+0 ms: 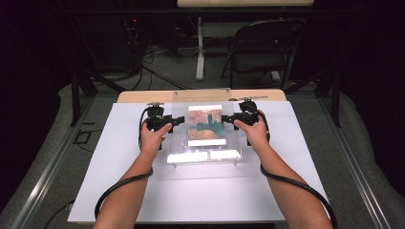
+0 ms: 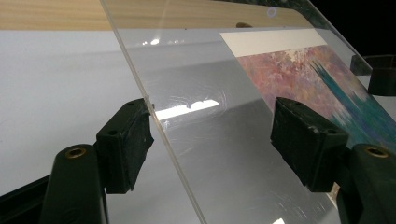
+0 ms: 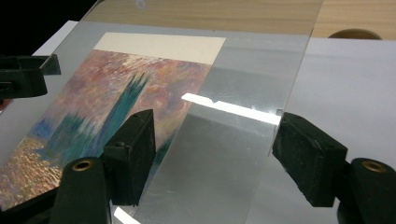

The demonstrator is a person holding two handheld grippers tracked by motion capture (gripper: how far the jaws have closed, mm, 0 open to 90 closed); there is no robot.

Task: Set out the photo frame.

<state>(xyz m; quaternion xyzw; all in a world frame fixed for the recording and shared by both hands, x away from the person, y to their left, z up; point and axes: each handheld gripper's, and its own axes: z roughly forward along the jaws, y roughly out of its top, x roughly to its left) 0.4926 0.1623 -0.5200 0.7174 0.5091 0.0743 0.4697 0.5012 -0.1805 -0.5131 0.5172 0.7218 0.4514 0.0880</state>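
A clear acrylic sheet [image 1: 205, 143] is being held over a painted print [image 1: 206, 125] near the far edge of the counter [image 1: 119, 191]. Its left edge is being straddled by the spread fingers of the left gripper [image 2: 212, 140], and its right edge by the spread fingers of the right gripper [image 3: 215, 149].

No readable text, label, brand or number anywhere.

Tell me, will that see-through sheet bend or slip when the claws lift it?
The clear sheet probably stays stiff: its edge looks thick and straight. It may be slippery, since its surface is glossy with glare. Both open claws straddle opposite edges, so it should lift evenly.
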